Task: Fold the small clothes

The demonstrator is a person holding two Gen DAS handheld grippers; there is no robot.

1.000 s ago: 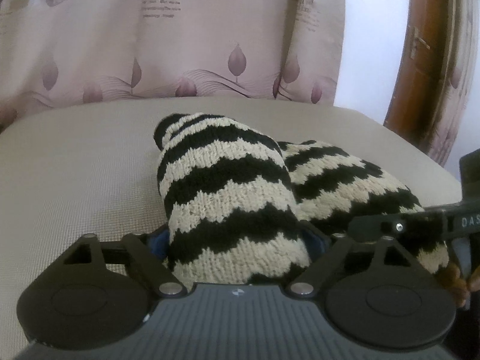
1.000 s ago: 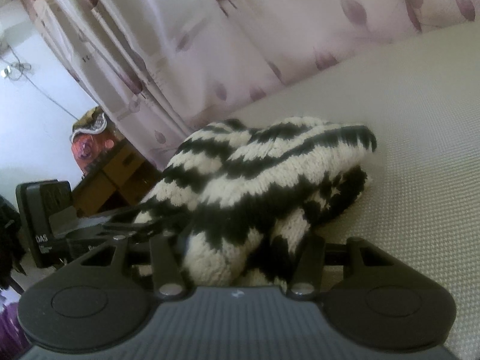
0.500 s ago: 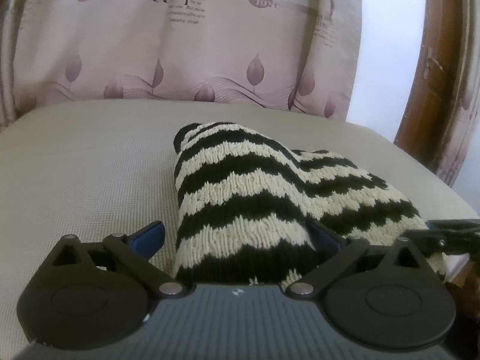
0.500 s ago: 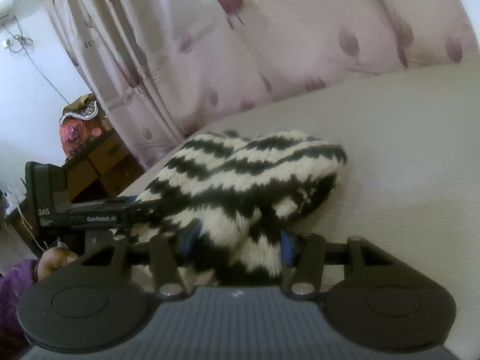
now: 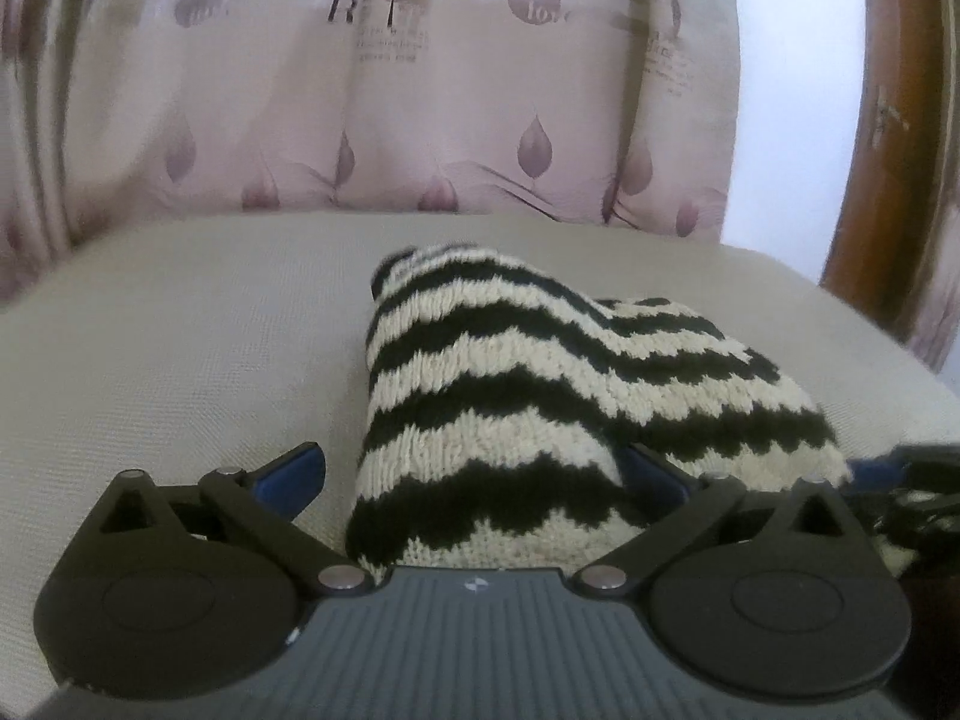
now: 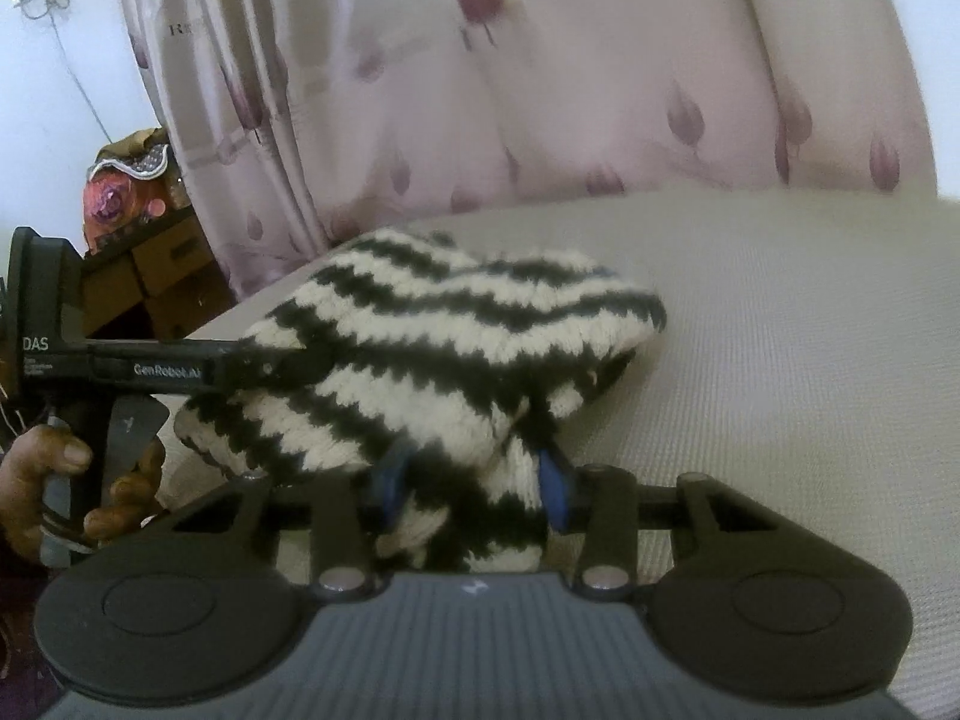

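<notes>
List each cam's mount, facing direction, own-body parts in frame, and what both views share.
Left wrist: on the left gripper, facing along its fingers over the striped knit garment toward the curtain; jaws wide apart.
Right wrist: on the right gripper, facing the same garment; pads pinch it, and the person's left hand shows.
Shared: garment, curtain, beige surface.

Black-and-cream zigzag knit [image 5: 540, 396] (mauve leaf-print curtain [image 5: 420, 120] behind).

Home: curtain [image 5: 420, 90], wooden door [image 5: 888, 120].
</notes>
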